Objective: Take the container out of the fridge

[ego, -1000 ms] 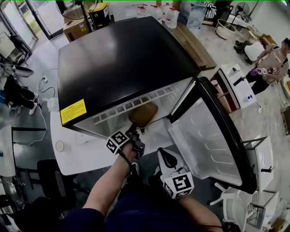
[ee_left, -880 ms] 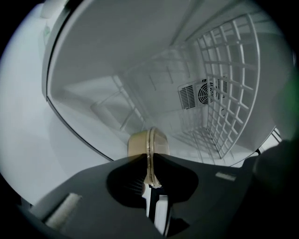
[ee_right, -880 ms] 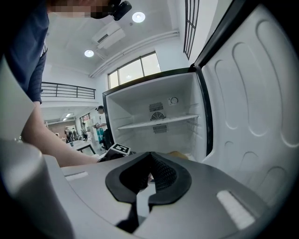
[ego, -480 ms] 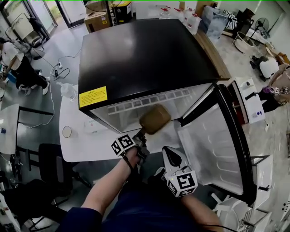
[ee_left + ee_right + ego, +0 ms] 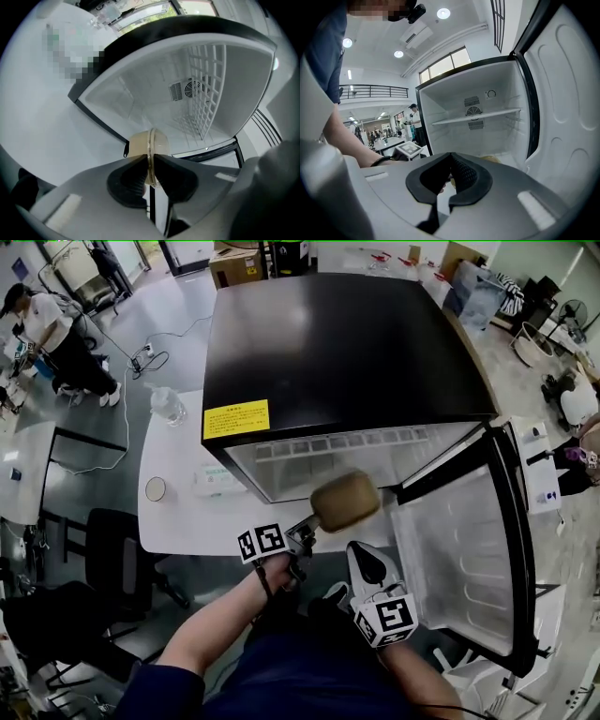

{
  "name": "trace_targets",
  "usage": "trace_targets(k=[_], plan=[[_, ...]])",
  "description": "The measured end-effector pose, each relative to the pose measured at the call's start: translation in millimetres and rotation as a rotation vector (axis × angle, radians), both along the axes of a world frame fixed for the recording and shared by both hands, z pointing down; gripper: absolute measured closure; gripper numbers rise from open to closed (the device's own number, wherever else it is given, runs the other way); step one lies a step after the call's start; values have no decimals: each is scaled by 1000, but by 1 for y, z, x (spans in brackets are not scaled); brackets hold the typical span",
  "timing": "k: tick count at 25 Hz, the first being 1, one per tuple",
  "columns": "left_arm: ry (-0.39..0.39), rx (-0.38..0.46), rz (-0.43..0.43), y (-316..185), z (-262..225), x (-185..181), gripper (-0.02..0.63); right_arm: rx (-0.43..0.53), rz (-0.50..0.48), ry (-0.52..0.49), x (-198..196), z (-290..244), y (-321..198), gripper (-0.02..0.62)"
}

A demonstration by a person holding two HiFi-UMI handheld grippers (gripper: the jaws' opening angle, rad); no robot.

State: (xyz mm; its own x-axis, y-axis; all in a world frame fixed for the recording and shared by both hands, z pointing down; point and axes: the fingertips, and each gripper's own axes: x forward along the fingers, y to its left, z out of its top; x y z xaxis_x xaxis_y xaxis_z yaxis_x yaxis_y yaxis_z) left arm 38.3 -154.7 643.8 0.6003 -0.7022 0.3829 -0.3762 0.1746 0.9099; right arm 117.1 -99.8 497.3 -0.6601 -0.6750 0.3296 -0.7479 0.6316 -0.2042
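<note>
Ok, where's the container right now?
Head view, centre: the container is clamped by its rim in the left gripper, just outside the fridge opening, left of the open door.

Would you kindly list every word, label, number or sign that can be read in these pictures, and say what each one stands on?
On top of the fridge, a yellow sticker: lines of dark print, too small to read.
On the table, a white packet: greenish print, too blurred to read.
No other writing shows in any view, so nothing can be quoted.
</note>
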Motion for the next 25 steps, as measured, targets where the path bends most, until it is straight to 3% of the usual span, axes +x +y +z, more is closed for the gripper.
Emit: trace_targets(k=[14,25], plan=[[11,-28,173,54,12,-34,558,4,53,-10,-30,0,-20,589],[18,-31,212,69,17,-68,557,-1,25,-14,-57,1,-25,589]])
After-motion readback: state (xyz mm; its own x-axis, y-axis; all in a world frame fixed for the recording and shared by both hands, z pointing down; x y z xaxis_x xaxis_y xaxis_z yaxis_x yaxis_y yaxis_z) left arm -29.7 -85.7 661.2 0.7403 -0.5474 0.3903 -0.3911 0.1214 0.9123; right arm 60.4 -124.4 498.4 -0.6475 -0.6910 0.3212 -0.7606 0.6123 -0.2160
